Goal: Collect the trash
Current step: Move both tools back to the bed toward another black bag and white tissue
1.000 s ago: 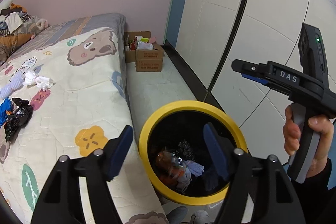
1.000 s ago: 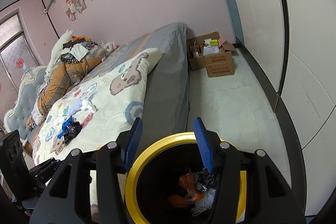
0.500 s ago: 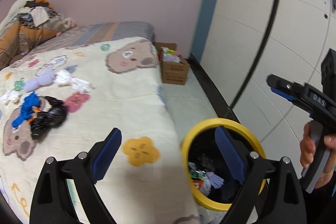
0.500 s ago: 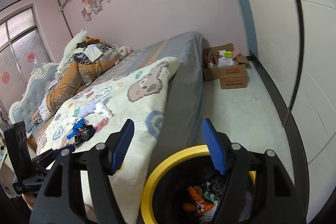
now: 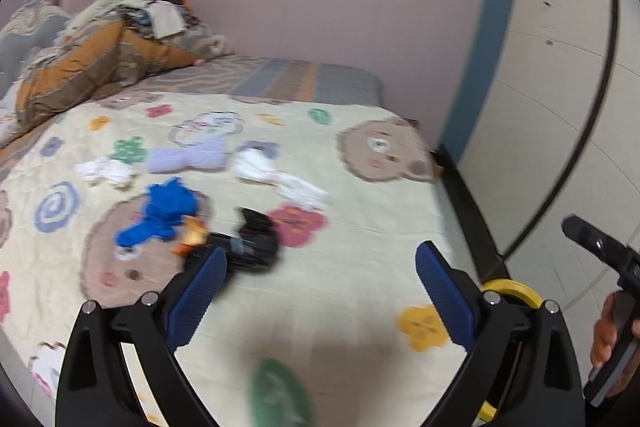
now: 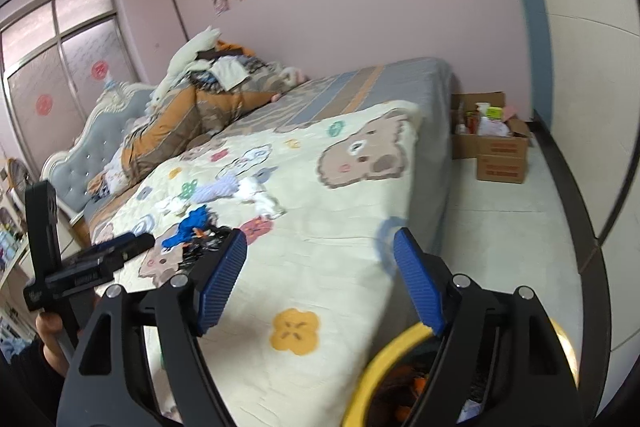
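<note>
Trash lies on the cartoon-print quilt (image 5: 360, 227): a black plastic bag (image 5: 252, 243), a blue scrap (image 5: 164, 211), an orange bit (image 5: 192, 233), white tissues (image 5: 280, 179) and a lilac piece (image 5: 188, 157). My left gripper (image 5: 320, 259) hangs over the quilt, its jaws opening with nothing between them; the black bag sits just past its left finger. My right gripper (image 6: 320, 239) is over the bed's edge, jaws also opening and empty. Below it is the yellow-rimmed bin (image 6: 384, 355) holding trash, its rim also showing in the left wrist view (image 5: 508, 291).
A heap of bedding and clothes (image 5: 100, 59) fills the bed's head end. An open cardboard box (image 6: 496, 151) stands on the floor strip (image 6: 500, 227) between the bed and the white panelled wall (image 6: 592, 107). A hand (image 5: 604, 339) holds the other gripper at the right edge.
Both cameras have swung left, away from the bin and onto the bed. The trash pile is now closer to the left gripper. Both pairs of jaws stand wider apart.
</note>
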Action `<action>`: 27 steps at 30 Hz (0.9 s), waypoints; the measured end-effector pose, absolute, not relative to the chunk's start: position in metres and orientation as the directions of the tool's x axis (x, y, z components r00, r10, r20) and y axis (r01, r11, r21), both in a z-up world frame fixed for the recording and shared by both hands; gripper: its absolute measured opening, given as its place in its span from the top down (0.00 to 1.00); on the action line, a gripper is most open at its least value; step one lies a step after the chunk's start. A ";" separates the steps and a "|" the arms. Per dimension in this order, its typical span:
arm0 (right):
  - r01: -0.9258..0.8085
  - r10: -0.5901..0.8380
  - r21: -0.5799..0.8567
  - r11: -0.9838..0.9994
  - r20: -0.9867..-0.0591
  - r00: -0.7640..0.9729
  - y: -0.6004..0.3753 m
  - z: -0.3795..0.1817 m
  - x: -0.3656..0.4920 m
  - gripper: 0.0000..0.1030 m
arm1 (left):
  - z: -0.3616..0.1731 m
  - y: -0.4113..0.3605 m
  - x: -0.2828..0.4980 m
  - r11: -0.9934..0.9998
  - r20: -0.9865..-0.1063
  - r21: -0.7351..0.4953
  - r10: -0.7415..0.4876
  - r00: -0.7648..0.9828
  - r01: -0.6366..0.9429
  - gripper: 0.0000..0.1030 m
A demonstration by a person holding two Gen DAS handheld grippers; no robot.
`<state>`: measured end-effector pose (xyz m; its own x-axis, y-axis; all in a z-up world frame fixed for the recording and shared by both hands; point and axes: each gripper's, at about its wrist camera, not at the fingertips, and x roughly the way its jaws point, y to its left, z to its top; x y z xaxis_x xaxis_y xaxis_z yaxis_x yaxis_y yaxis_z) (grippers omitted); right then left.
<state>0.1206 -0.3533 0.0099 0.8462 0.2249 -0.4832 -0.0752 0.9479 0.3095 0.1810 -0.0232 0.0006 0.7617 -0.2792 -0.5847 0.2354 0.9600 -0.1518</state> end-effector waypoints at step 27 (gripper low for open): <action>-0.288 0.396 0.272 0.918 -0.642 0.656 -0.146 -0.065 0.295 0.28 | -0.045 0.194 0.329 0.972 -0.675 -0.096 0.093 0.732 -0.213 0.10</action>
